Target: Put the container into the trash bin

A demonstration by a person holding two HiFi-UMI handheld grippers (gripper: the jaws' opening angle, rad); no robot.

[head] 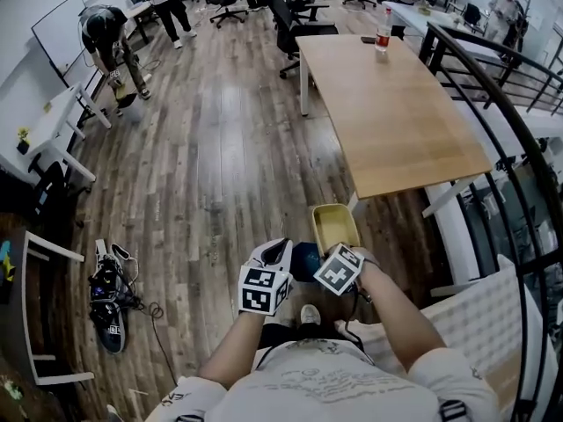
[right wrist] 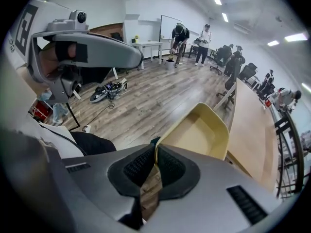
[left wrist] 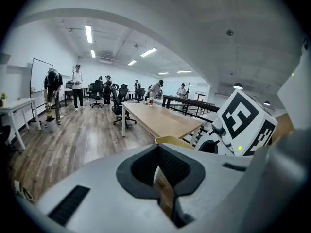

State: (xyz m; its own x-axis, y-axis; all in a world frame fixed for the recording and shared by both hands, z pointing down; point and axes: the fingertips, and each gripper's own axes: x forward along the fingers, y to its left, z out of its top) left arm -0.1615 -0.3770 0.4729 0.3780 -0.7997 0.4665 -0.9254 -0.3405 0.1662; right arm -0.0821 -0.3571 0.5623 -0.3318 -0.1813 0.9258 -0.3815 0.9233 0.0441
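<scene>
A pale yellow open container (head: pixel 335 225) hangs over the wood floor just ahead of me, by the near corner of the table. My right gripper (head: pixel 341 248) is shut on its near rim; in the right gripper view that rim runs down between the pads (right wrist: pixel 167 165) of the right gripper (right wrist: pixel 155 166), with the yellow container (right wrist: pixel 201 130) stretching away beyond. My left gripper (head: pixel 278 248) is close beside it on the left, shut with nothing between its jaws. In the left gripper view the left gripper (left wrist: pixel 161 186) points past the yellow container (left wrist: pixel 176 141). A dark blue shape (head: pixel 305 260) shows between the two grippers.
A long wooden table (head: pixel 387 104) with a bottle (head: pixel 383 30) stands ahead on the right. A black railing (head: pixel 519 148) curves along the right side, and a white quilted seat (head: pixel 493 315) is near my right. Shoes and cables (head: pixel 110 297) lie on the floor at left. People and office chairs are far off.
</scene>
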